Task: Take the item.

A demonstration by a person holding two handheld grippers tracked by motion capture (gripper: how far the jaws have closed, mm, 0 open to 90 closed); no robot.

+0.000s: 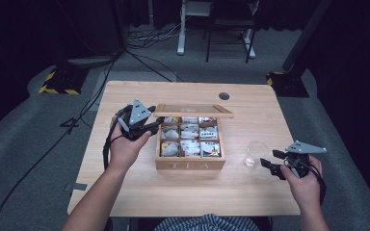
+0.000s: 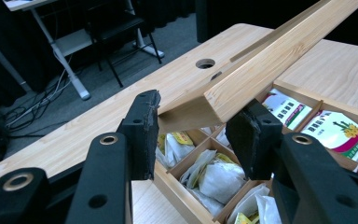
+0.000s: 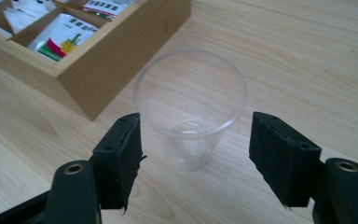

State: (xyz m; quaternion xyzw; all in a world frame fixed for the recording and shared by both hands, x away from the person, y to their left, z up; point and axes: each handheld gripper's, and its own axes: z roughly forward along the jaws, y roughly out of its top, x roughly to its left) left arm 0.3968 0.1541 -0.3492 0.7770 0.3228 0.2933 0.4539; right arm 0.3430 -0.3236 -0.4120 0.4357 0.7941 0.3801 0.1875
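Clear plastic cup (image 3: 191,105) is our landmark; we log everything from it, nearest first. It stands upright and empty on the wooden table (image 1: 183,187), just right of the tea box's (image 1: 190,165) front right corner, apart from the box wall.

Nearest to the cup: the right gripper (image 3: 196,158). In the right gripper view its jaws stand wide and hold nothing, one pad either side of the cup's base and short of it, neither pad touching. The cup lies straight ahead along the jaws' line and a little beyond the tips. In the high view the right gripper (image 1: 270,161) sits just right of the cup (image 1: 255,154), jaws pointing left at it. We judge this the nearer hand by far.

Farther from the cup: the box, its compartments filled with tea bags (image 2: 216,179).

Farthest, across the box: the left gripper (image 1: 147,127), its jaws narrow and closed on the left end of the lid (image 2: 261,65), holding it raised. The lid's long axis runs left to right along the box's far edge.

Judgement: any grasp of the cup turns on advancing straight ahead, then closing.
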